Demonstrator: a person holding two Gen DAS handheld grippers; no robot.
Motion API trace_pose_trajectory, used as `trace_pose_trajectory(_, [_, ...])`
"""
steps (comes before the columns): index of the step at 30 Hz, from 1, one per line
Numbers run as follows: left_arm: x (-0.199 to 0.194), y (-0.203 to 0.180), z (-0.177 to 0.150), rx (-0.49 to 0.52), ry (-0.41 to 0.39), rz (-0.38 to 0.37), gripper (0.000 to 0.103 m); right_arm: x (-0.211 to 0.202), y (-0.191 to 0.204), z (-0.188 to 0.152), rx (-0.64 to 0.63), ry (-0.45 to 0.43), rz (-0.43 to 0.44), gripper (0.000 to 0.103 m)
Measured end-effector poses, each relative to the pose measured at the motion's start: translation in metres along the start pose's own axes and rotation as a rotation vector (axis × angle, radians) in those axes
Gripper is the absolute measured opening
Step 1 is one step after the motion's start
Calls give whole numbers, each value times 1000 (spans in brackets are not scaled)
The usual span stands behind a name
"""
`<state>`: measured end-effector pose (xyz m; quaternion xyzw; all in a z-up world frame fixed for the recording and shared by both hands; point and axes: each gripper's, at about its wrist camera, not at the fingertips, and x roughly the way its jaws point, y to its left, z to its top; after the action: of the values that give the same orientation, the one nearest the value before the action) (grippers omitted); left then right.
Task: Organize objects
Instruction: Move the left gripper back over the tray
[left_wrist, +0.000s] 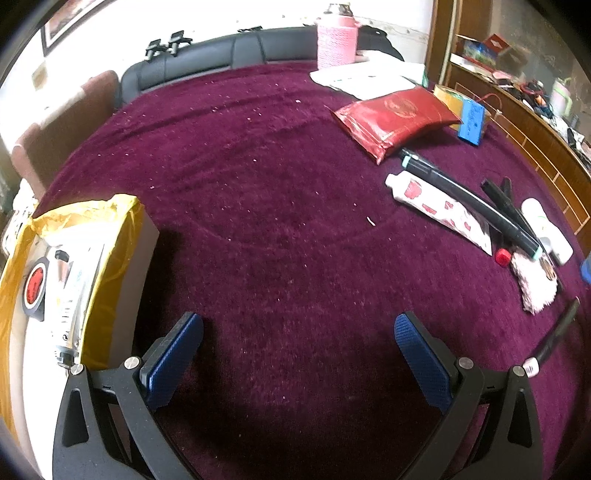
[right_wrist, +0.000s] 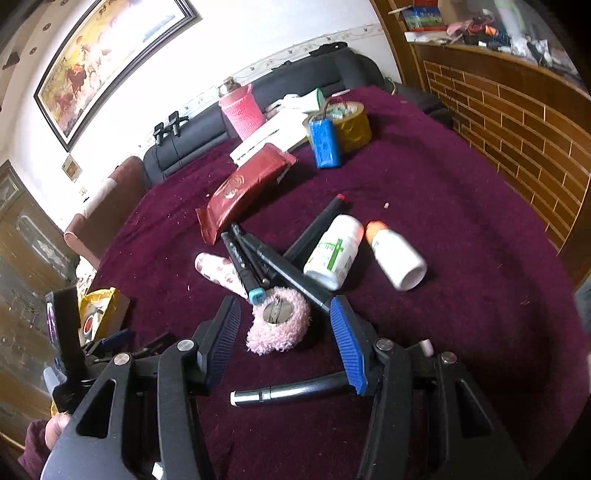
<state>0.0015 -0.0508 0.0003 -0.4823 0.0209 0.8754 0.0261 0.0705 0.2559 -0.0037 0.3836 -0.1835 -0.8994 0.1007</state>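
Surface: a maroon plush cloth (left_wrist: 258, 192) covers the whole table; a black padded edge (left_wrist: 221, 51) runs along the far side.
Left gripper (left_wrist: 299, 350): jaws spread wide over bare cloth, nothing between the blue pads.
Right gripper (right_wrist: 284, 332): jaws partly spread and empty; the pink fluffy hair clip (right_wrist: 279, 325) lies on the cloth in the gap between the pads, not pinched.
Box: a yellow-taped cardboard box (left_wrist: 110, 236) sits at the near left edge, just beside the left gripper, with a tape measure (left_wrist: 35, 284) inside.
Clutter: markers (right_wrist: 280, 266), a patterned tube (right_wrist: 218, 271), a white pill bottle (right_wrist: 334, 253) and a second white bottle (right_wrist: 397, 260) crowd together just beyond the hair clip.
Pen: a black pen with a silver end (right_wrist: 291, 393) lies under the right gripper's blue pad.
Far side: red pouch (right_wrist: 243, 188), blue battery pack (right_wrist: 325, 142), yellow tape roll (right_wrist: 354, 125), pink bottle (right_wrist: 242, 110).
Open room: the wide middle and left of the cloth is bare.
Right edge: a wooden brick-patterned counter (right_wrist: 517, 122) stands close.
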Motion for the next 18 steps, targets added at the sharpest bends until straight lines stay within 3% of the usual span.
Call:
trace_pose_trajectory(4, [-11, -1, -9, 18, 8, -35, 98, -7, 9, 15, -45, 17, -11, 50])
trace_pose_trajectory(6, [-32, 1, -11, -5, -57, -74, 95, 1, 21, 21, -83, 69, 9, 50])
trace_pose_trajectory(11, [-96, 10, -14, 23, -249, -47, 96, 38, 52, 33, -139, 195, 108, 50])
trace_pose_trajectory(16, [-126, 38, -24, -30, -320, -41, 96, 91, 96, 38, -202, 354, 243, 50])
trace_pose_trajectory(18, [-132, 47, -28, -30, -330, -50, 96, 110, 106, 38, -228, 388, 200, 50])
